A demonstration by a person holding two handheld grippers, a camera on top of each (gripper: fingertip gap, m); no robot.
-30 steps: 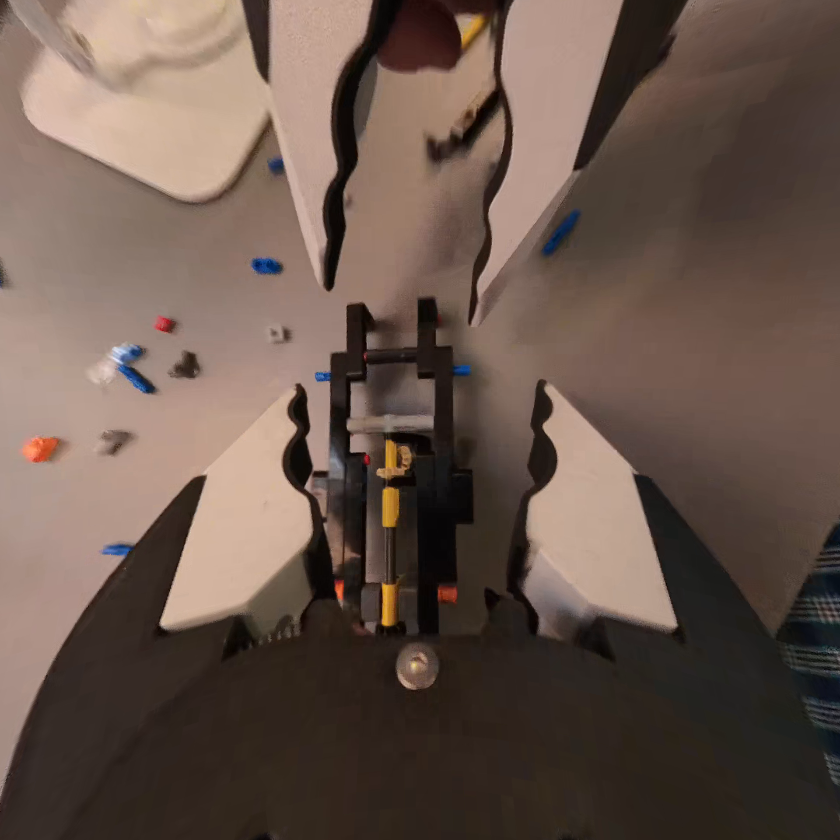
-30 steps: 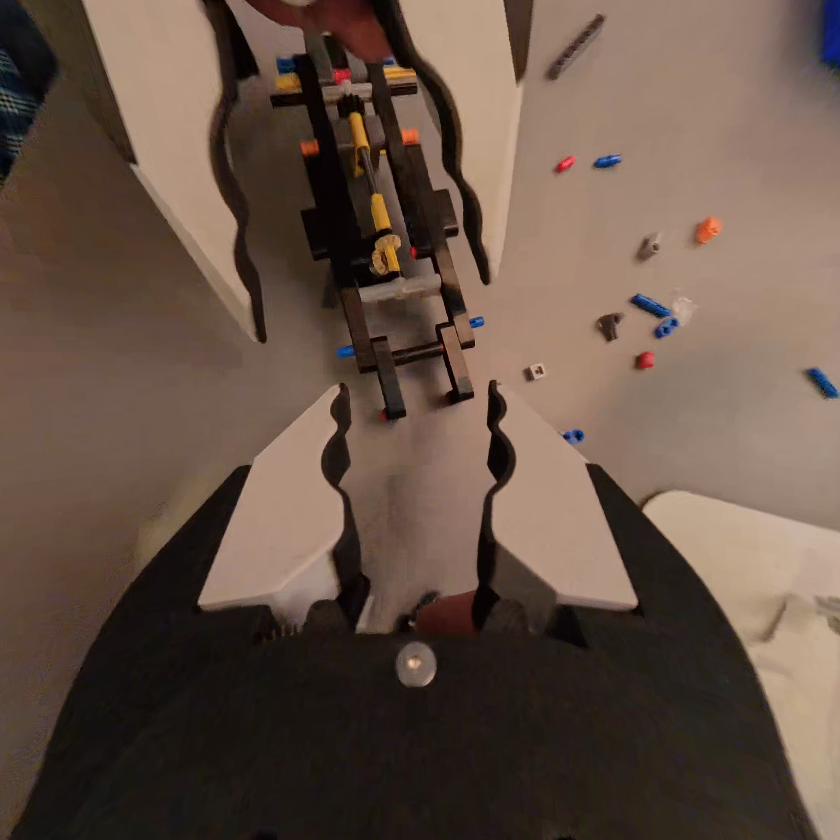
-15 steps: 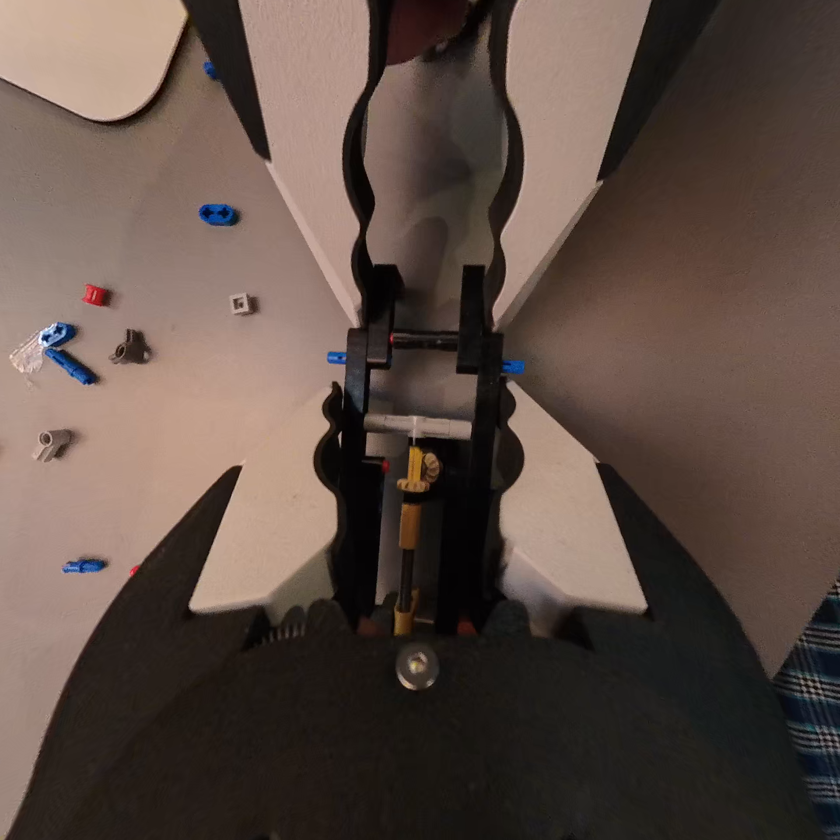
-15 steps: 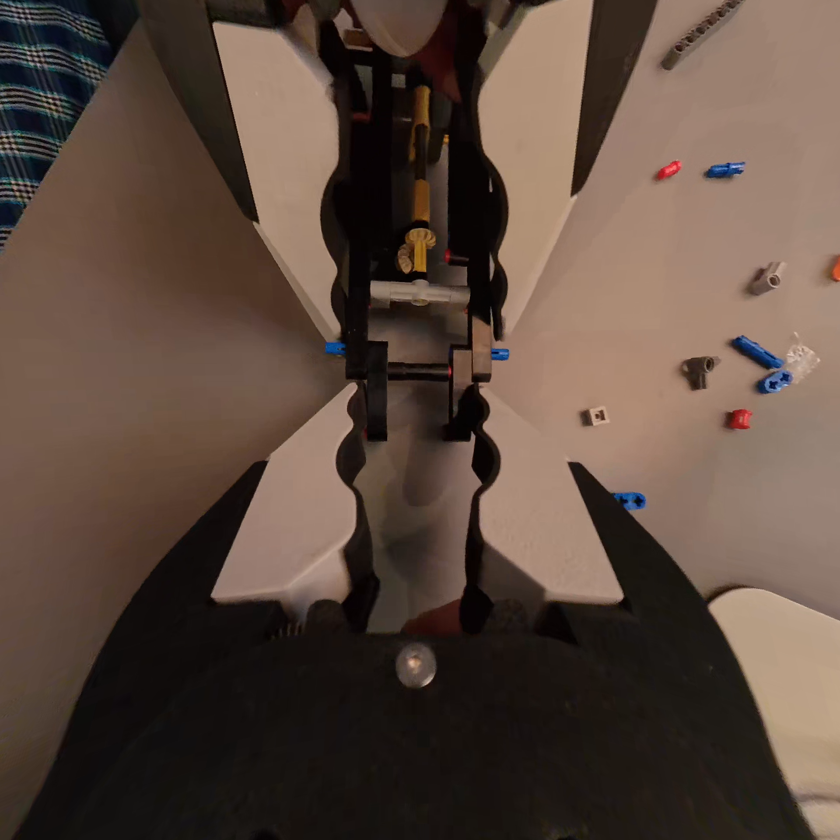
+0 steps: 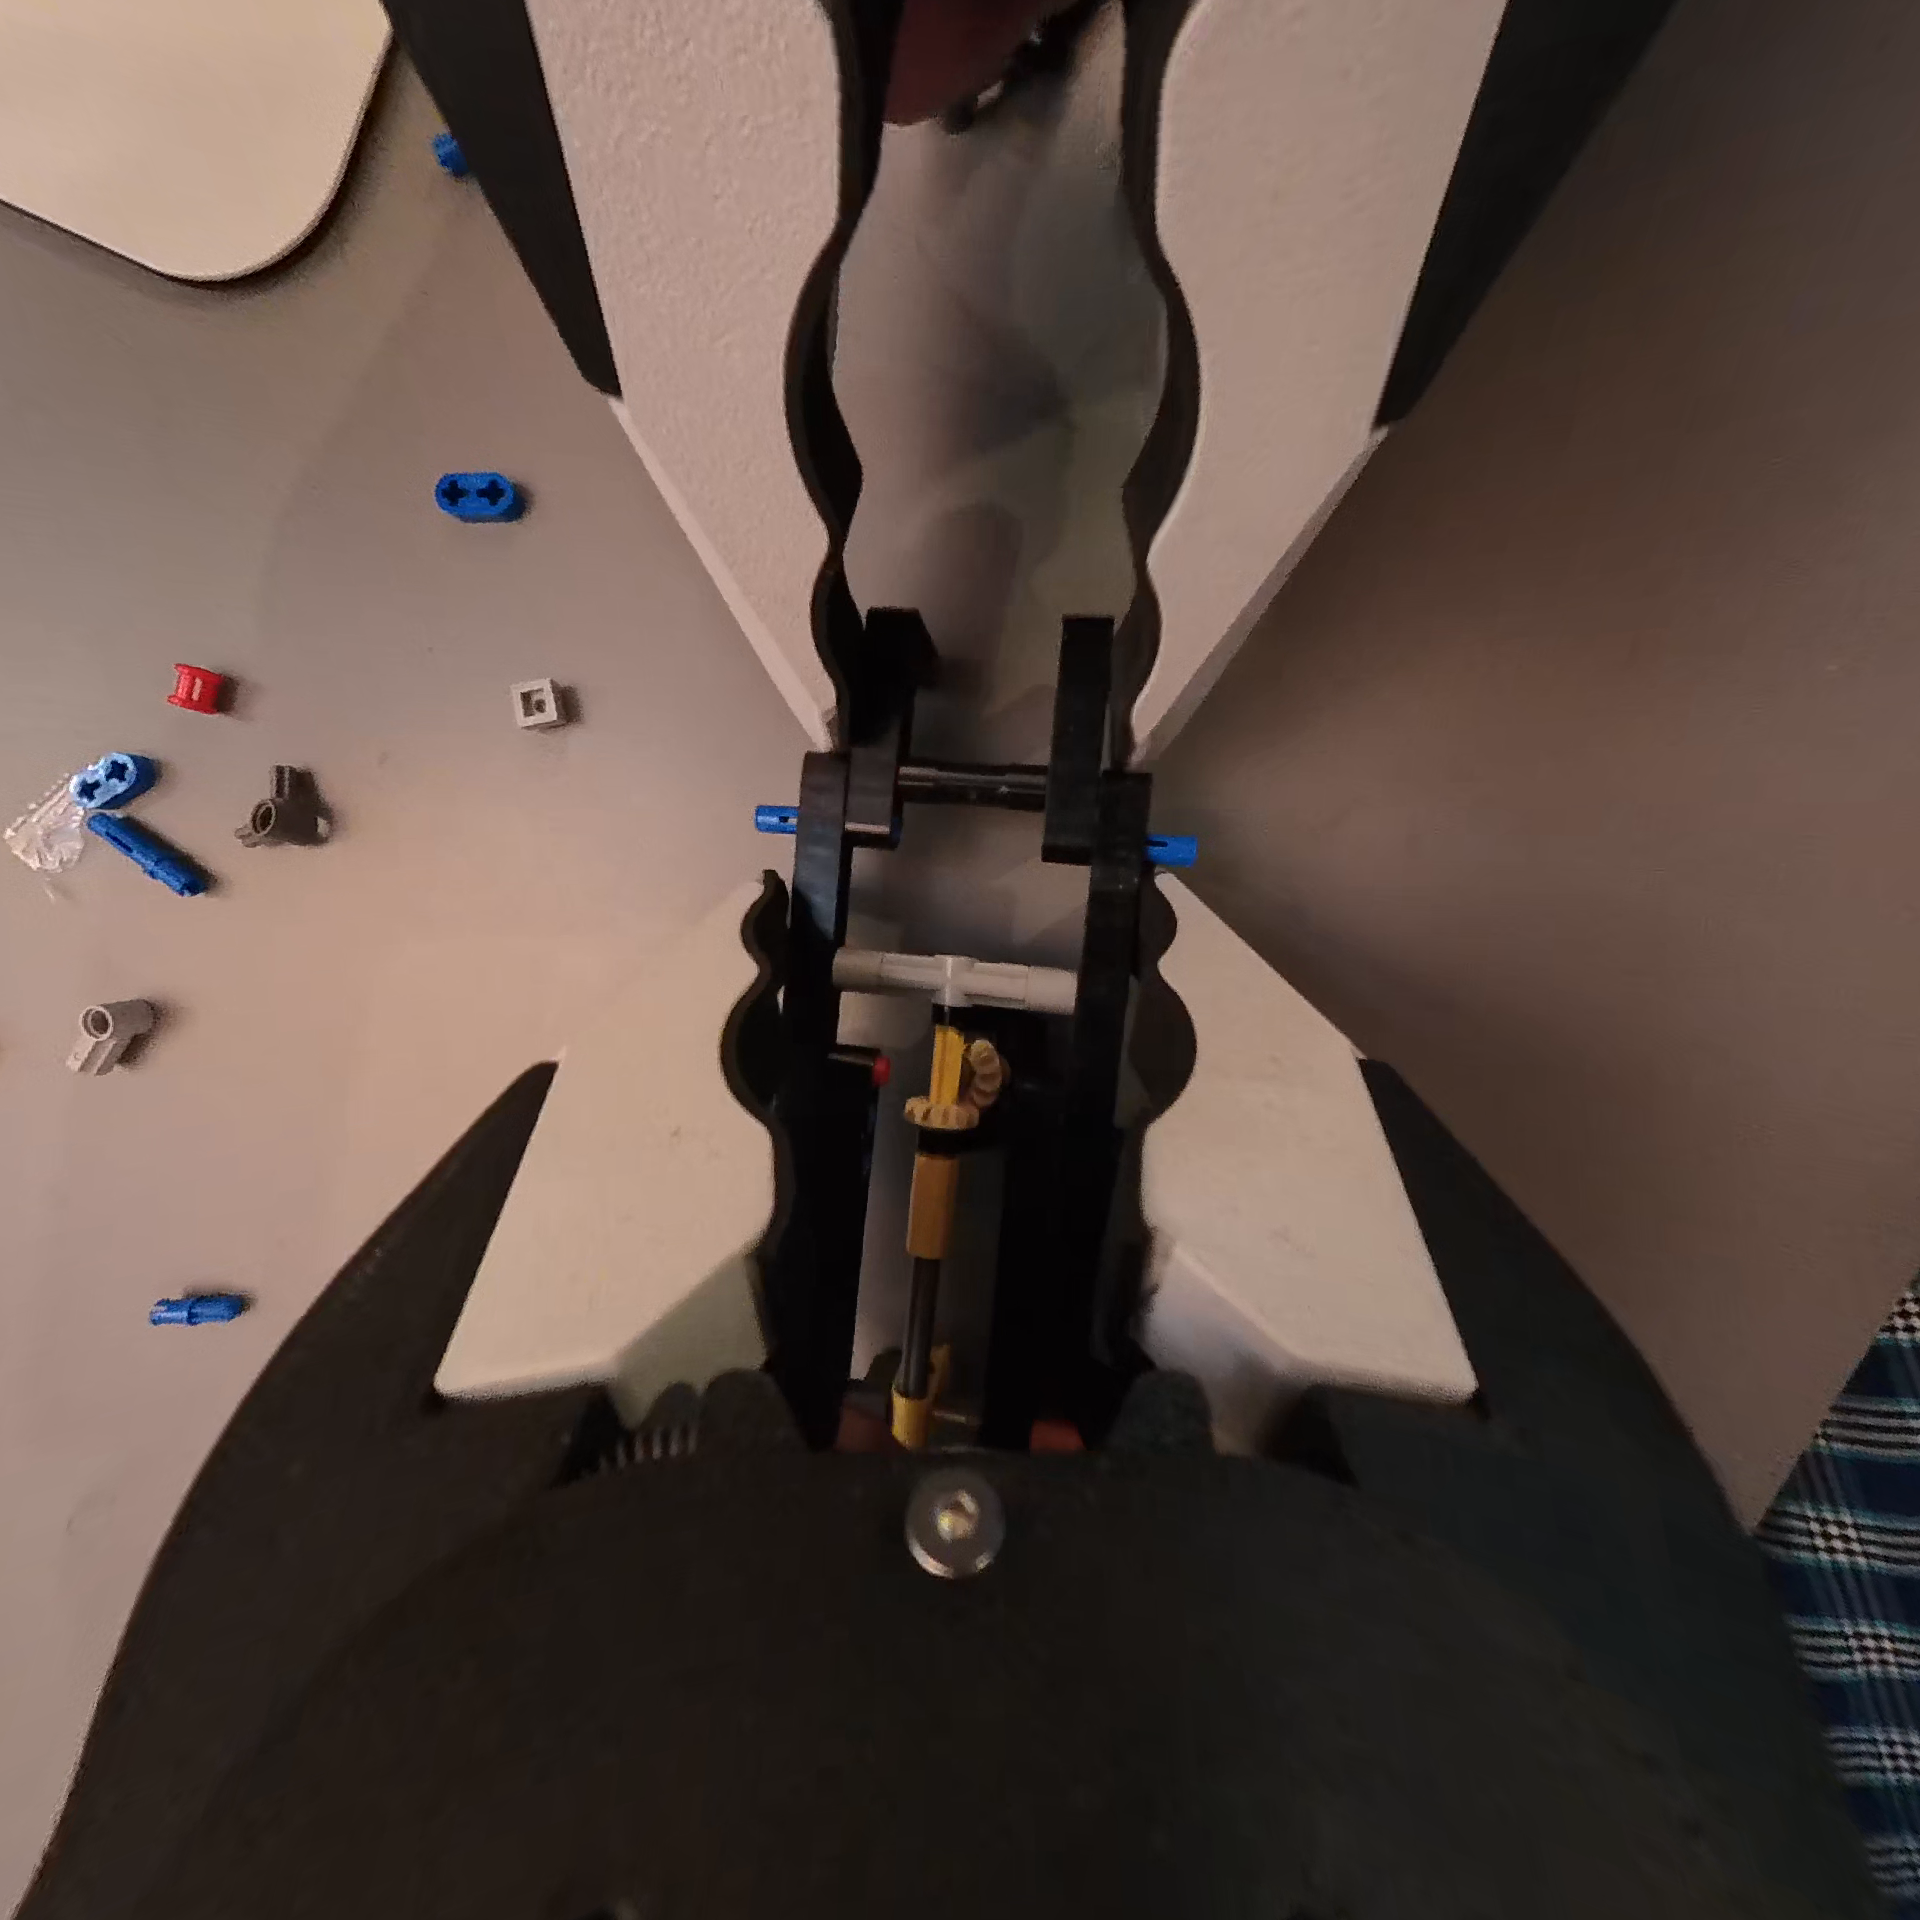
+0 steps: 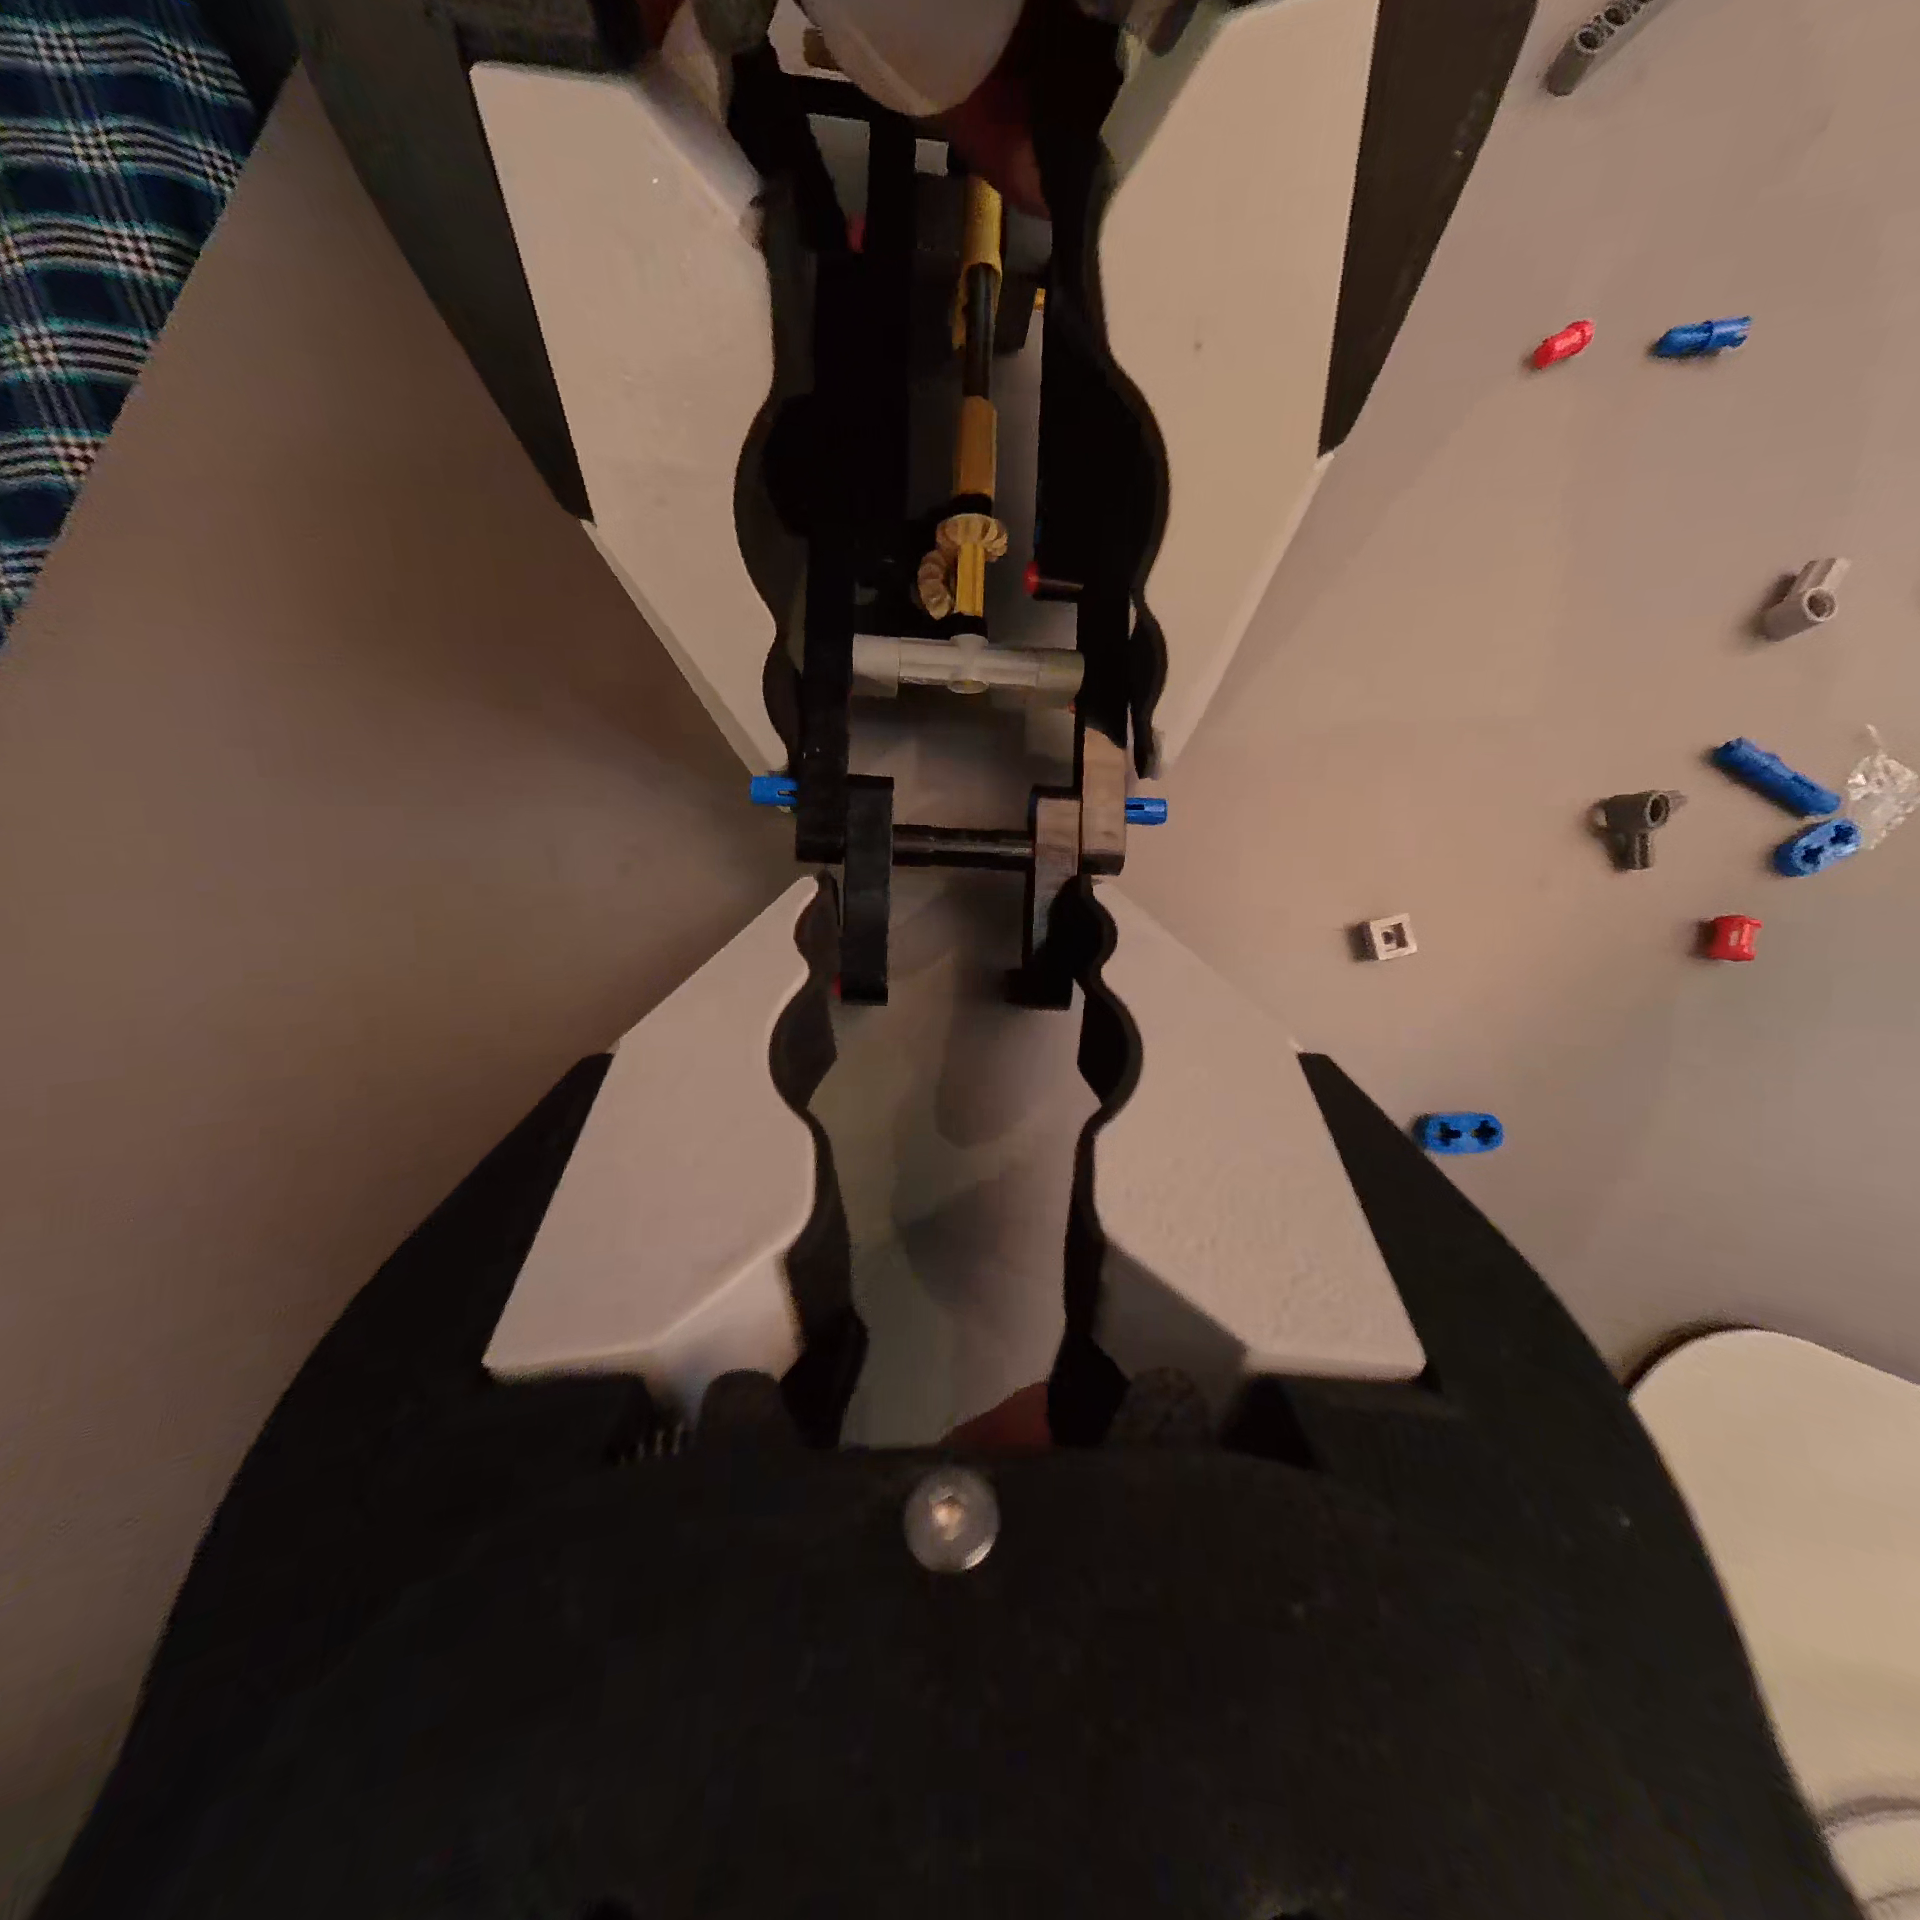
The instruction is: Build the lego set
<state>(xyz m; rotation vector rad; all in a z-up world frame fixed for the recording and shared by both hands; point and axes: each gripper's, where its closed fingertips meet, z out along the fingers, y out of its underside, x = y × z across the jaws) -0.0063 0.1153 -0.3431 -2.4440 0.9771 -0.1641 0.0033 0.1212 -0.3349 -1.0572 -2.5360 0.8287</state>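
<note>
A long black lego frame (image 5: 1107, 987) with a yellow axle (image 5: 932, 1205), tan gears and a grey cross piece (image 5: 951, 977) lies on the grey table. My left gripper (image 5: 961, 904) is shut on the frame's two side beams. My right gripper (image 6: 956, 914) faces it from the other end, fingers closed against the outside of the frame's two black prongs (image 6: 862, 935). A black axle (image 6: 961, 844) joins the prongs. Blue pins (image 6: 771, 790) stick out on both sides. The frame (image 6: 826, 675) runs between the left fingers (image 6: 644, 416) in the right wrist view.
Loose pieces lie left of the frame: a blue two-hole link (image 5: 478, 497), a red bush (image 5: 197, 688), a small grey block (image 5: 538, 704), grey connectors (image 5: 109, 1034) and blue pins (image 5: 145, 854). A white board (image 5: 177, 125) is beyond them. Plaid cloth (image 5: 1860, 1558) is at the table edge. Only a small space, under 4 cm, lies between the two pairs of fingers. The small grey block (image 5: 538, 704) is about equally far from each gripper, around 6 centimetres. Seen from the right wrist view (image 6: 1383, 934) as well.
Over the last second the left gripper closed on the frame and the right gripper moved in onto the prongs, its fingers narrowing. Since half a second ago little has moved.
</note>
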